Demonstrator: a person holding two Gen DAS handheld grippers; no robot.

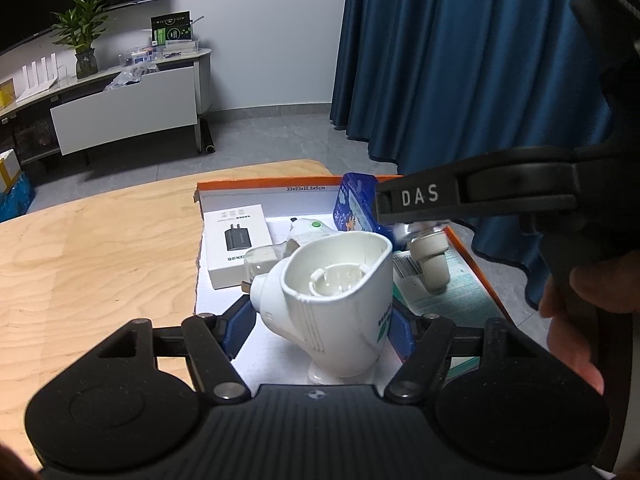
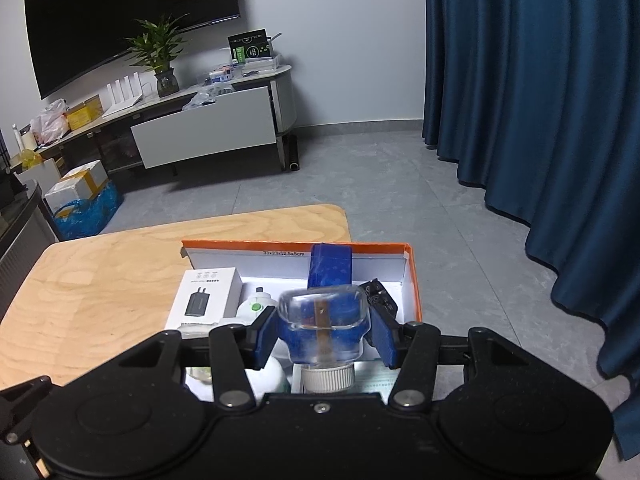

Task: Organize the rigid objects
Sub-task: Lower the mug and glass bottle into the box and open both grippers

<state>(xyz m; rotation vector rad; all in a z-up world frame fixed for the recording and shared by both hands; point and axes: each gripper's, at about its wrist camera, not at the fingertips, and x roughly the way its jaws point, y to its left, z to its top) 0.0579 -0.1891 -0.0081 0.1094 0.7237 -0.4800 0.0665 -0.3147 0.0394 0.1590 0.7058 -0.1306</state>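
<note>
My left gripper [image 1: 320, 312] is shut on a white plug-in heater [image 1: 340, 292], its blue pads against both sides, just above the near end of an orange-rimmed white box [image 1: 280, 182]. A black finger [image 1: 424, 196] of the right gripper reaches over the box from the right. In the right wrist view my right gripper [image 2: 322, 314] is shut on a clear bottle [image 2: 322, 320] with a brown wick. Its white ribbed cap [image 2: 328, 378] points down toward me. That cap [image 1: 430, 260] hangs at a leaflet [image 1: 456, 296] in the box; whether they touch I cannot tell.
The box [image 2: 412, 276] also holds a white charger carton [image 2: 208, 296], a white device with a green button [image 2: 256, 306], a blue tin [image 2: 330, 268] and a black item [image 2: 378, 296]. It lies near the right edge of a wooden table [image 1: 100, 248]. A hand [image 1: 576, 300] grips the right tool.
</note>
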